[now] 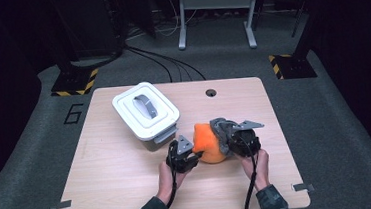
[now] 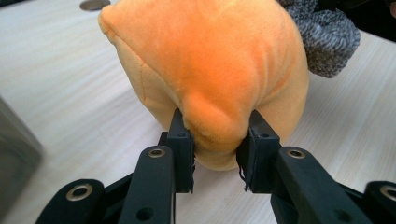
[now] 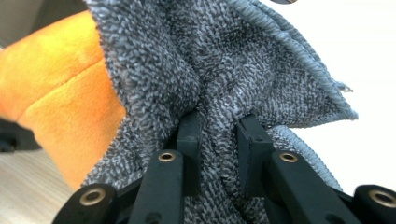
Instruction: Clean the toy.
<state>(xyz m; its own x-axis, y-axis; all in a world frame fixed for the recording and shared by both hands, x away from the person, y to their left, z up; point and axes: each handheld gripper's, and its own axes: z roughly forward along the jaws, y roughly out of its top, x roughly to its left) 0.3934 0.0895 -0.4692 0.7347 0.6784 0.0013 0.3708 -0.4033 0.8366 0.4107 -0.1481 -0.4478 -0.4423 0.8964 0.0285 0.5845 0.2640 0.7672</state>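
Two claws are engaged: left claw (image 2: 215,154) clamped on orange plush (image 2: 210,70), right claw (image 3: 219,154) clamped on grey cloth (image 3: 224,70) at its 3 o'clock. Plush fold appears thin, so it could slip w/ pulling.

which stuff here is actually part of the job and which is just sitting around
In the job:
- orange plush toy, a fold of it pinched by the left tool
- grey cloth, clamped in the right tool and lying against the toy

Just lying about:
- white lidded box with a grey handle, at the table's far left
- table itself
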